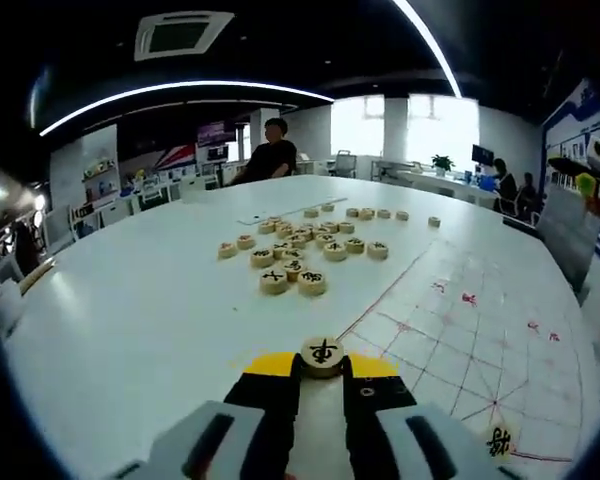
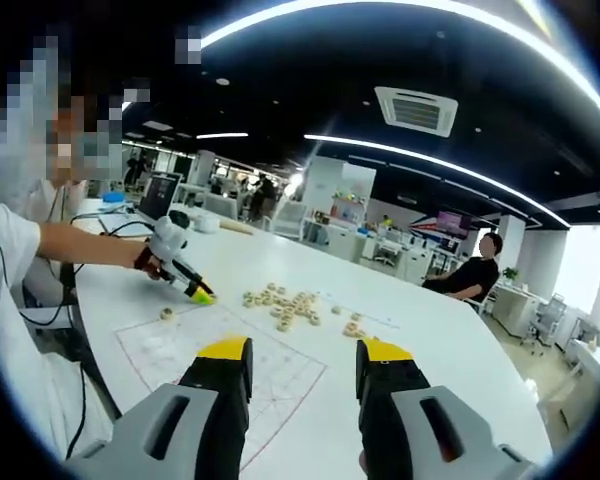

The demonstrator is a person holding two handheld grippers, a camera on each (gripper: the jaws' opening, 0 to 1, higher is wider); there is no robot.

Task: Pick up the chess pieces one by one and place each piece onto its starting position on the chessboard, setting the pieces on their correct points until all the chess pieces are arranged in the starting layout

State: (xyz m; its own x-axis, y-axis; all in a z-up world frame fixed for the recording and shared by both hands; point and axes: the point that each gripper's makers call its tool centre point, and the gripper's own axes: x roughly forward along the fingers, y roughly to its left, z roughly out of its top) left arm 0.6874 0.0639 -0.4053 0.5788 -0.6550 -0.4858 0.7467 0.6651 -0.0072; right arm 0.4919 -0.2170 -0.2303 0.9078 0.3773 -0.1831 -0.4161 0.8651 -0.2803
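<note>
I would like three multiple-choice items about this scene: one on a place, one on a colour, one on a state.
1. Where does the one round wooden chess piece already on the white chessboard sheet lie?
A. near the sheet's corner
B. at its centre
C. under the pile

2. What colour are the tips of the left gripper?
A. blue
B. yellow
C. red

3. How is the right gripper?
A. shut on a piece
B. open and empty
C. shut on a cloth

Key: 1 A, it sits by the red corner lines; 2 B, yellow pads flank the held piece; 3 B, its jaws stand apart with nothing between them.
</note>
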